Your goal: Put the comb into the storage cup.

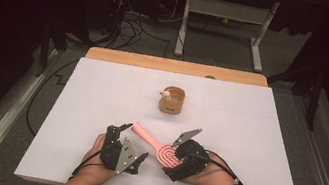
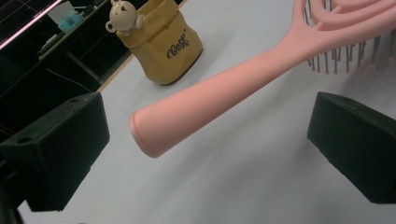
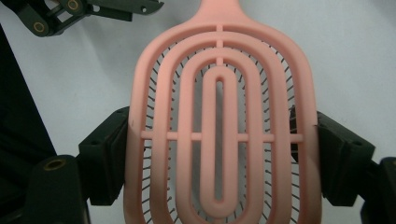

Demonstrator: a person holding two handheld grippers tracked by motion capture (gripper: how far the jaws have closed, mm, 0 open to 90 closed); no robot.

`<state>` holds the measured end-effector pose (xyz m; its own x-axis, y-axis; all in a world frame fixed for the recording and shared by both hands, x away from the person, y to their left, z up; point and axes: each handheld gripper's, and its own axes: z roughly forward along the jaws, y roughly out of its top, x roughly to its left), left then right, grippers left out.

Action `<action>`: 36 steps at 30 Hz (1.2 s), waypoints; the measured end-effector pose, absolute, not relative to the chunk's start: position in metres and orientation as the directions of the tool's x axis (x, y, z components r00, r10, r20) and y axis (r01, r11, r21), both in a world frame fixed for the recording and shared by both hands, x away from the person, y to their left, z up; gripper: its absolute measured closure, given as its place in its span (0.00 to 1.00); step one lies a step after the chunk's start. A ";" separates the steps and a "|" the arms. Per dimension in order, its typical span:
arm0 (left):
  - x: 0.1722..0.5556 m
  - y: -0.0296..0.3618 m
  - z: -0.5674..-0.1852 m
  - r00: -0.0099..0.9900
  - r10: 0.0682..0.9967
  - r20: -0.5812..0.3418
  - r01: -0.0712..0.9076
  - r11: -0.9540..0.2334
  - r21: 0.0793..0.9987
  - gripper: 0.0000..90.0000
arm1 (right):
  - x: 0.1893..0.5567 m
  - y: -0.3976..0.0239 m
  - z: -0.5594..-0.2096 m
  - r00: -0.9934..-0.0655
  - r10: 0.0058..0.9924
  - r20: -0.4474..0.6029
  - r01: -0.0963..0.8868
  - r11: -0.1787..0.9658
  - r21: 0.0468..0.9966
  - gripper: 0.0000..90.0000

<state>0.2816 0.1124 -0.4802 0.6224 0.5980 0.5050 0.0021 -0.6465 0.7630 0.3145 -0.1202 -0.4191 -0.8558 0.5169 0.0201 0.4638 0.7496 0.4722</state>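
Note:
A pink vented hairbrush (image 1: 154,144) lies low over the white sheet, handle pointing up-left. My right gripper (image 1: 173,165) is shut on the brush's oval head (image 3: 219,93), with one pad (image 3: 107,158) pressing each long edge. My left gripper (image 1: 118,128) stands open at the handle's free end. In the left gripper view the handle (image 2: 205,105) reaches in between the two wide-apart pads (image 2: 65,149), touching neither. The bristles (image 2: 336,60) point down at the sheet.
A tan fabric pouch (image 1: 171,101) with a small bear figure (image 2: 122,16) on its rim stands at the sheet's middle back. The white sheet (image 1: 101,92) covers a wooden table. Cables and a desk frame (image 1: 224,26) lie on the floor beyond.

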 end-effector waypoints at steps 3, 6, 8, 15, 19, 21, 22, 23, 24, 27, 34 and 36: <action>0.283 0.113 -0.481 0.624 0.579 0.525 -0.006 -0.668 0.744 0.00 | 0.316 -0.120 -0.419 -0.857 0.515 0.023 0.464 0.750 0.472 0.23; 0.286 0.115 -0.479 0.623 0.571 0.534 -0.008 -0.679 0.734 0.00 | 0.316 -0.119 -0.420 -0.860 0.510 0.030 0.463 0.753 0.468 0.23; 0.286 0.115 -0.479 0.619 0.556 0.554 -0.022 -0.694 0.720 0.00 | 0.317 -0.118 -0.421 -0.861 0.508 0.032 0.462 0.756 0.464 0.23; 0.281 0.111 -0.479 0.605 0.503 0.617 -0.074 -0.736 0.673 0.00 | 0.318 -0.112 -0.423 -0.868 0.495 0.030 0.452 0.765 0.458 0.23; 0.278 0.109 -0.478 0.588 0.495 0.640 -0.081 -0.751 0.655 0.00 | 0.319 -0.106 -0.424 -0.872 0.489 0.022 0.446 0.774 0.450 0.23; 0.276 0.107 -0.478 0.577 0.485 0.657 -0.088 -0.763 0.641 0.00 | 0.319 -0.104 -0.424 -0.874 0.485 0.022 0.442 0.776 0.449 0.23; 0.275 0.106 -0.479 0.574 0.476 0.667 -0.090 -0.772 0.629 0.00 | 0.320 -0.102 -0.424 -0.875 0.484 0.022 0.441 0.777 0.449 0.23; 0.274 0.104 -0.479 0.571 0.470 0.673 -0.096 -0.776 0.623 0.00 | 0.320 -0.101 -0.423 -0.877 0.481 0.022 0.438 0.779 0.448 0.23; 0.273 0.103 -0.480 0.573 0.463 0.676 -0.097 -0.781 0.617 0.00 | 0.320 -0.100 -0.423 -0.877 0.480 0.021 0.438 0.780 0.447 0.23; 0.274 0.100 -0.483 0.572 0.457 0.681 -0.077 -0.797 0.599 0.00 | 0.320 -0.096 -0.423 -0.880 0.475 0.019 0.433 0.784 0.444 0.23; 0.272 0.097 -0.485 0.544 0.440 0.715 -0.074 -0.823 0.563 0.00 | 0.319 -0.094 -0.424 -0.885 0.466 0.019 0.426 0.791 0.438 0.23; 0.272 0.097 -0.486 0.542 0.429 0.722 -0.071 -0.833 0.548 0.00 | 0.319 -0.094 -0.424 -0.885 0.465 0.021 0.426 0.791 0.439 0.23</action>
